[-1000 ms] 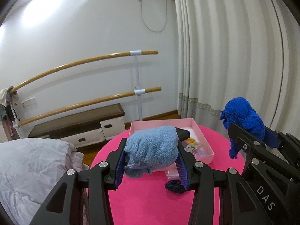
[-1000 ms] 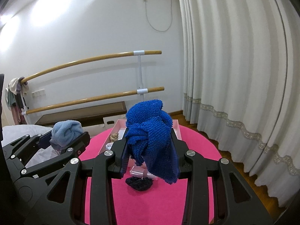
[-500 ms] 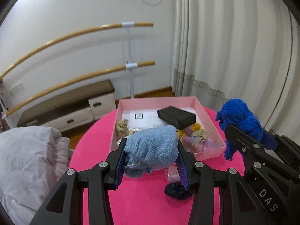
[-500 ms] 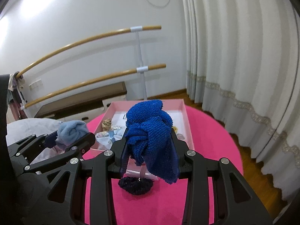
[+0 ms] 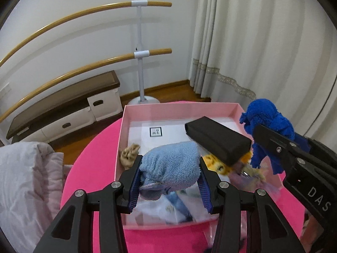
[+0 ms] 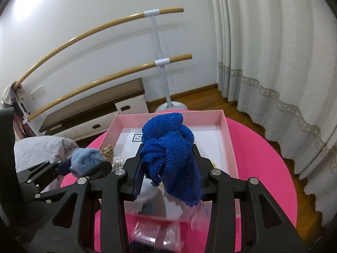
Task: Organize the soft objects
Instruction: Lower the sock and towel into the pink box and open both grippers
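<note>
We pinch a light-blue fleece cloth (image 5: 170,164) in our left gripper (image 5: 169,181) | our right gripper (image 6: 168,168) clamps a royal-blue knitted cloth (image 6: 168,147) | both over the pink cardboard box (image 5: 179,108) at 12 o'clock

Pink box (image 5: 223,110) on pink table (image 5: 94,162)

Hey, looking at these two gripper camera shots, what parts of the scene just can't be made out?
- Left wrist view: the near end of the pink box is motion-blurred; items behind the light blue cloth in the left hand-held gripper can't be identified.
- Left wrist view: the label on the box floor is too small to read.
- Right wrist view: the dark blue knit cloth in the right hand-held gripper hides the box's middle.
- Right wrist view: the clear packet is blurred and partly covered.
</note>
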`<state>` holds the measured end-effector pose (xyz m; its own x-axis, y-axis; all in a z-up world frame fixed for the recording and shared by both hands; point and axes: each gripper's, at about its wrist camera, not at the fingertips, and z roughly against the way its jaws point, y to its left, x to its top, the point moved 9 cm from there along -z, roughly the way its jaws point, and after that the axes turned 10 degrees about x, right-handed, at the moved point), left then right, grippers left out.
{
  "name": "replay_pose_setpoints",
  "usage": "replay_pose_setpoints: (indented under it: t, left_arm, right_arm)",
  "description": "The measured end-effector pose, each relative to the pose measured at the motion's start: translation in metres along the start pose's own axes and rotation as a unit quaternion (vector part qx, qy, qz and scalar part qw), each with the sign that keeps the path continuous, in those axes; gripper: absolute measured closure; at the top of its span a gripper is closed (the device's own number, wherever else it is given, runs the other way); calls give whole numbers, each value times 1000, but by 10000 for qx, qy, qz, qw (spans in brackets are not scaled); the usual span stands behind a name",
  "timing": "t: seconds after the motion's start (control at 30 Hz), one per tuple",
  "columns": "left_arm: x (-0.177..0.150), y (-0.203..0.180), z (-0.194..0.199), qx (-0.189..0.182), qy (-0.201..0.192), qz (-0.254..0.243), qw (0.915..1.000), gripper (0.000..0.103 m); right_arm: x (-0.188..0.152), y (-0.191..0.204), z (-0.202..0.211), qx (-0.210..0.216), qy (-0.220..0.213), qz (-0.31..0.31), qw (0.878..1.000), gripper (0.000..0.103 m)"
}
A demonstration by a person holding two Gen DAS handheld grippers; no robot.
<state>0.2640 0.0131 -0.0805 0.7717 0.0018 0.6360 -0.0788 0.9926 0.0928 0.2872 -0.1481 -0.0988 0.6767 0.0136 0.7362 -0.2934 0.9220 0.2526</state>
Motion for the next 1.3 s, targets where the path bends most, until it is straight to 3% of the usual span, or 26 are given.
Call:
replay_pose_setpoints:
  t: [0.07, 0.1, 0.13, 0.17, 0.23, 0.3, 0.47, 0.63, 0.87, 1.03, 1.3]
  left_arm:
    - [10, -1, -12, -44, 37, -64, 10000, 55]
    - [14, -3, -17, -87, 28, -96, 9999, 54]
    - [19, -3, -22, -78, 18, -150, 9999, 45]
    - [16, -1, -23, 9, 4, -186, 9998, 38]
    - [19, 0, -25, 254, -140, -275, 9992, 10]
    - [21, 0, -24, 379, -257, -355, 9983, 2]
    - [20, 1, -33, 536, -151, -450, 9974, 1]
    - [14, -1, -35, 391, -76, -277, 9988, 1]
    - [-36, 4, -12, 510, -235, -99, 9984, 2]
    - [-70, 12, -6, 753, -165, -120, 9970, 1]
    - [-126, 36, 2, 904, 192, 44, 9957, 1]
  right_arm:
    - [3, -3, -9, 73, 36, -44, 10000, 57]
    - [3, -4, -11, 100, 25, -46, 9999, 48]
    - [4, -5, -14, 88, 22, -26, 10000, 36]
    - [4, -6, -14, 58, 10, 2, 10000, 32]
    - [3, -9, -14, -23, -18, 34, 10000, 25]
    - [1, -13, -12, -97, -11, -31, 9999, 21]
    - [-5, -23, -3, -343, -29, -142, 9993, 13]
    - [-25, -27, 14, -596, 101, -126, 9981, 12]
    - [-56, -19, 37, -868, 288, -80, 9958, 10]
    - [-87, -1, 40, -736, 572, -112, 9956, 10]
    - [-121, 17, 0, -494, 1323, -241, 9897, 10]
